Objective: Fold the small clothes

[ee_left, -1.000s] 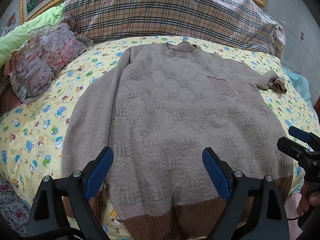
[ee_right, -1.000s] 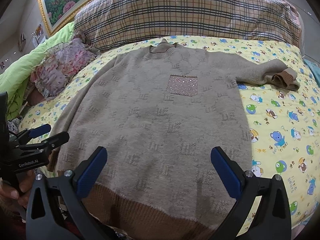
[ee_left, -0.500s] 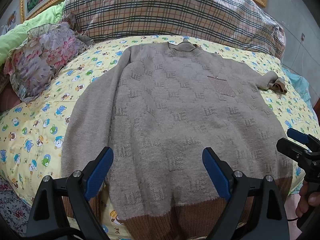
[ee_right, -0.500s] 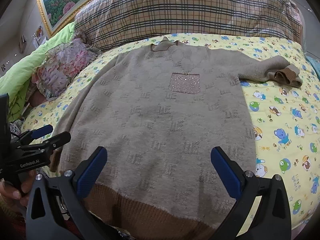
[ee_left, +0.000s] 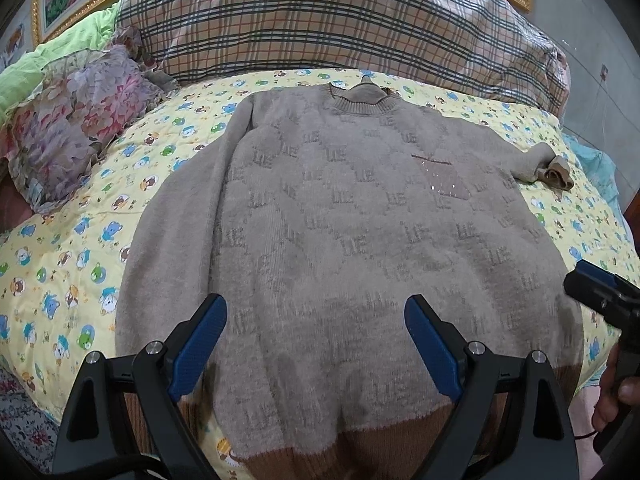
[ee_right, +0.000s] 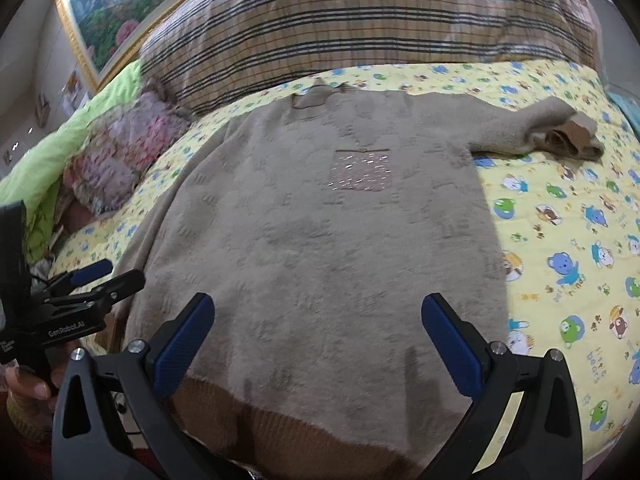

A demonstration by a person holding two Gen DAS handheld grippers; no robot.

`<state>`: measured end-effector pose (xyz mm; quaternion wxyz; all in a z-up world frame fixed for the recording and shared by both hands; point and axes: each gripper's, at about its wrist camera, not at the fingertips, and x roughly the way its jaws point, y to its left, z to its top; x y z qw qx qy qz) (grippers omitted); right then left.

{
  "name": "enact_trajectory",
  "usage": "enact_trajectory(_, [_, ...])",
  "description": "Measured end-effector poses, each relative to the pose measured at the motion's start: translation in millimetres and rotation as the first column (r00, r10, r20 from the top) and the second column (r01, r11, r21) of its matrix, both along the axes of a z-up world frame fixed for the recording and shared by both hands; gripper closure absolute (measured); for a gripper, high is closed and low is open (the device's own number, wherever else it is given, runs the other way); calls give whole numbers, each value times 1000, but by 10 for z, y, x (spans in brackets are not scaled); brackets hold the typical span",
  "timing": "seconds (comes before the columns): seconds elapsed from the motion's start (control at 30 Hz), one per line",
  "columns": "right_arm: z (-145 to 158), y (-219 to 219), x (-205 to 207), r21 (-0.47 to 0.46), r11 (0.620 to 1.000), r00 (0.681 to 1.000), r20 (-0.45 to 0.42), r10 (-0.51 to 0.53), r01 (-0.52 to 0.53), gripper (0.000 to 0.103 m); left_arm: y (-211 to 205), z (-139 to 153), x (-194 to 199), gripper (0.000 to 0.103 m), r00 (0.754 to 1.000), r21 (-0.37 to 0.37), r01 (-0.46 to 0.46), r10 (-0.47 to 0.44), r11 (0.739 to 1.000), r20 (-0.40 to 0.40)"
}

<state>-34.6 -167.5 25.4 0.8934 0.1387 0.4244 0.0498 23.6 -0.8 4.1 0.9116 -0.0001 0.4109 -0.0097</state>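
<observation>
At the bottom of the left wrist view the left gripper [ee_left: 316,334] is seen with its blue fingers spread wide, nothing being held between them; it is placed above the lower part of the sweater [ee_left: 352,248]. In the right wrist view the right gripper [ee_right: 318,334] is likewise released, its jaws wide apart over the brown hem [ee_right: 288,432], and no cloth is grasped. The beige sweater is laid flat, front side up, in the centre of both frames, on a yellow sheet [ee_right: 560,248] printed with small bears. The left-hand sleeve [ee_left: 172,232] is laid straight down along the body, while the other sleeve [ee_right: 536,128] is stretched toward the upper right of the frame, its brown cuff [ee_right: 576,136] crumpled. A glittering pocket [ee_right: 362,172] is found on the chest, and the ribbed collar [ee_left: 360,98] lies at the far end. Behind it a plaid pillow [ee_left: 340,20] is placed across the top, with a floral cushion [ee_left: 68,120] at the upper left.
</observation>
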Motion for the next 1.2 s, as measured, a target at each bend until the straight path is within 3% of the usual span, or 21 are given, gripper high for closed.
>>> enact_trajectory(0.33, [188, -1012, 276, 27, 981, 981, 32, -191, 191, 1, 29, 94, 521, 12, 999, 28, -1, 2, 1000, -35])
enact_trajectory(0.67, [242, -2292, 895, -51, 912, 914, 27, -406, 407, 19, -21, 108, 1118, 12, 1000, 21, 14, -13, 1000, -19])
enact_trajectory(0.77, [69, -2647, 1139, -26, 888, 888, -34, -459, 458, 33, -42, 71, 1274, 12, 1000, 27, 19, -19, 999, -20])
enact_trajectory(0.83, [-67, -2822, 1294, -15, 881, 877, -83, -473, 473, 36, -64, 26, 1383, 12, 1000, 42, 18, -17, 999, -23])
enact_trajectory(0.87, [-124, -2867, 1343, -5, 878, 874, -102, -476, 478, 44, -70, 4, 1414, 12, 999, 41, 17, -16, 999, -28])
enact_trajectory(0.9, [-203, -2926, 1409, 8, 878, 871, -122, -475, 479, 60, -67, -37, 1457, 12, 999, 35, 18, -16, 999, -42])
enact_trajectory(0.93, [-245, -2951, 1440, 15, 877, 870, -135, -475, 481, 68, -63, -62, 1485, 12, 999, 33, 18, -16, 999, -47])
enact_trajectory(1.0, [-258, -2980, 1470, 17, 875, 869, -131, -477, 483, 96, -44, -127, 1534, 12, 998, 25, 17, -16, 1000, -56])
enact_trajectory(1.1, [-52, -2821, 1460, -20, 888, 887, -53, -460, 459, 97, -7, -215, 1582, 12, 997, 29, 23, -21, 999, -69])
enact_trajectory(1.2, [212, -2498, 1494, 34, 928, 929, -4, -371, 371, 97, 61, -272, 1596, 12, 996, 13, 23, -21, 1000, -89])
